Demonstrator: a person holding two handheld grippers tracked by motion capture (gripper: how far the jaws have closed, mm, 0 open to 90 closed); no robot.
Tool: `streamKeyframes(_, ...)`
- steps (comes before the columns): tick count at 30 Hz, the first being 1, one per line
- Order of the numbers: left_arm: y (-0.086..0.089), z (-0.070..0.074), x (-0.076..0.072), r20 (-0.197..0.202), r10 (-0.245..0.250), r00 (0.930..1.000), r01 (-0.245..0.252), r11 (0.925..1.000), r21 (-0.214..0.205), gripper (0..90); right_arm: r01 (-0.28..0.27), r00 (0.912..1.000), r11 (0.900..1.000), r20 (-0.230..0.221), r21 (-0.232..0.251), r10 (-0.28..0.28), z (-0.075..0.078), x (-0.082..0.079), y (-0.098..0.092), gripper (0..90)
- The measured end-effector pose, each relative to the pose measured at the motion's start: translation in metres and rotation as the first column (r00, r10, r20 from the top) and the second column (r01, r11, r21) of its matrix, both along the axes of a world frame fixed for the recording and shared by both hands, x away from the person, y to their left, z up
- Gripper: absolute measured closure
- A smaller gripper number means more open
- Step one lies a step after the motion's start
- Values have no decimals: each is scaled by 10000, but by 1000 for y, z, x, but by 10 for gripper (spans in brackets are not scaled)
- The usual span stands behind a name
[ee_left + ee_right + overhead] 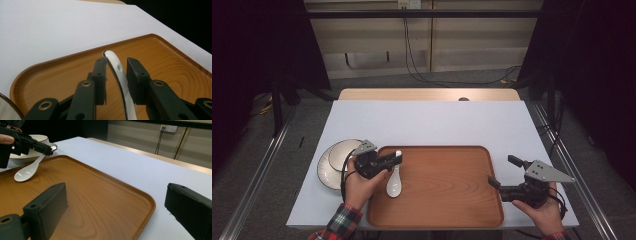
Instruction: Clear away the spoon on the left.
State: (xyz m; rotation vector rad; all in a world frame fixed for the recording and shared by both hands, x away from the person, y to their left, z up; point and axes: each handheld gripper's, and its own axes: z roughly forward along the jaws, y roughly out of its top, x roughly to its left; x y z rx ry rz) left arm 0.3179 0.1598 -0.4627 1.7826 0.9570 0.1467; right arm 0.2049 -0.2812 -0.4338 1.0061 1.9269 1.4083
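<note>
High view gives me the whole scene: the white table (427,120) fills the middle of the frame, and the wooden tray (447,200) lies in its lower centre. At the lower left of the frame, just beside the tray's left edge, a white bowl sits on a plate (325,170).

My left gripper (396,159) is at the tray's left part, and the white spoon (394,186) is there with it. In the left gripper view the spoon handle (117,72) stands between the two jaws, which are only a little apart; the right one seems to touch it, beside the left one I see a thin gap, so I cannot tell if the hold is firm. My right gripper (502,174) hovers at the tray's right edge, jaws wide apart and empty.

The spoon's long axis runs nearly from top to bottom of the high view. Its round scoop points to the lower edge, resting on the tray, and the handle tip points up and away, raised inside the jaws, as the right gripper view (30,170) shows too.

I judge the step is setting down or picking up the spoon. To do it well, I would keep the jaws square on the handle's flat sides and move slowly, because glazed ceramic will slip and turn easily.
</note>
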Motion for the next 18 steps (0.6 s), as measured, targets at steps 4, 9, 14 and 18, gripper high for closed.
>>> streamKeyframes(4, 0, 0, 0, -37, -33, 10000, 33, 10000, 7, 693, -6, 10000, 10000, -29, 34, 6, 0, 0, 1, 42)
streamKeyframes(9, -2, 0, -1, -40, -77, 10000, 76, 10000, -10, 685, -48, 10000, 10000, -48, 22, 48, 0, 0, 1, 42)
streamKeyframes(14, -3, -1, 0, -57, -93, 9999, 94, 9999, 109, 681, -70, 10000, 10000, -7, -9, 70, 0, 1, 1, 43)
streamKeyframes(18, -5, -1, 0, -94, -173, 9998, 174, 9998, 130, 668, -48, 10000, 10000, -15, -47, 48, 0, 0, 1, 43)
